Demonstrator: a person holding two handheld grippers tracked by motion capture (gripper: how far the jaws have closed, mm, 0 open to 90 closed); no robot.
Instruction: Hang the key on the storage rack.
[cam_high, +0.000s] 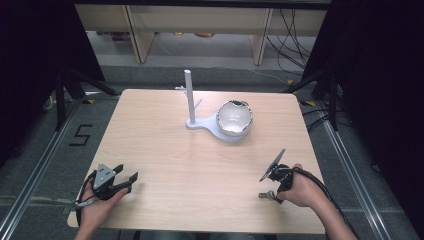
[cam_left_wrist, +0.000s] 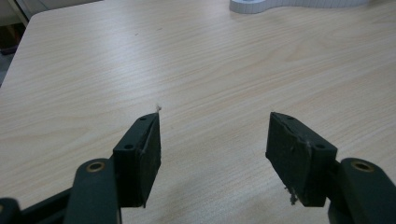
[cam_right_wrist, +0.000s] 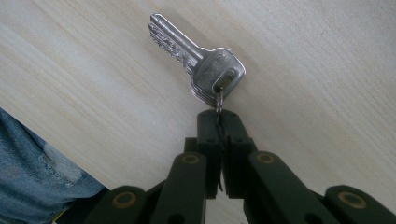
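Note:
A bunch of silver keys hangs from a small ring, and my right gripper is shut on that ring. In the high view the keys sit low over the table's front right part, just left of the right gripper. I cannot tell whether they touch the wood. A white stand with an upright post and short pegs rises at the far middle. My left gripper rests at the front left, open, with nothing between its jaws; the left gripper view shows bare wood there.
A shiny white bowl sits on the stand's flat base, right of the post. The wooden table stretches between the grippers and the stand. The base's edge is far ahead of the left jaws. Blue denim lies past the table's front edge.

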